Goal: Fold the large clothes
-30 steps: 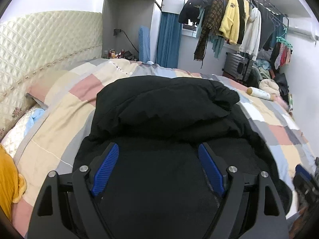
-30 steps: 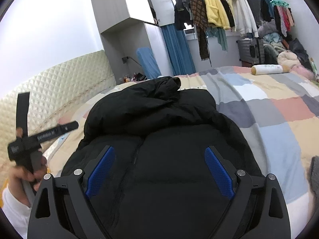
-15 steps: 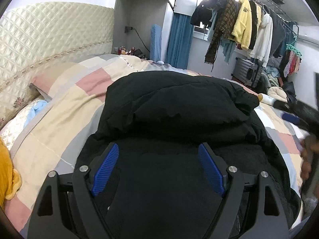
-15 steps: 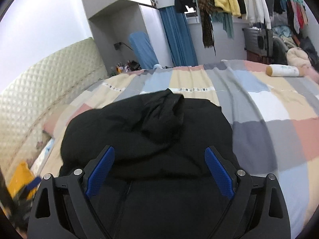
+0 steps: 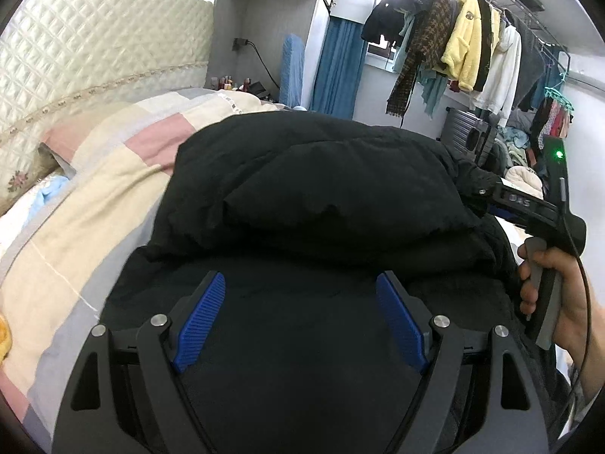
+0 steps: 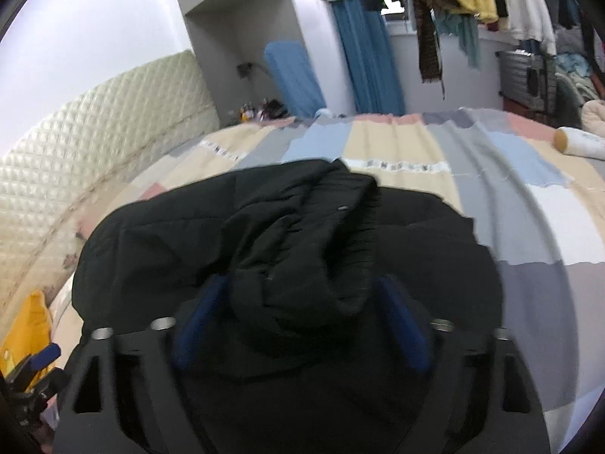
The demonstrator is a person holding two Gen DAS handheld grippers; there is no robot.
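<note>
Patchwork bed (image 6: 503, 204) | black jacket (image 5: 321, 196) bunched | left gripper (image 5: 300, 314) spread — right gripper (image 6: 298, 310) closing round a sleeve fold

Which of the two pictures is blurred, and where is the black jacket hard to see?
Right wrist view: motion blur smears the right gripper, closing around a fold of the black jacket. Left wrist view: sharp, but the jacket's dark folds show little detail; fisheye bends the headboard and the room's edges.

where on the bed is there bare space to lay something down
Free: checked quilt between the black coat and the white bottle; also quilt between coat and headboard. Crowded: the coat's middle, under both tongs.
</note>
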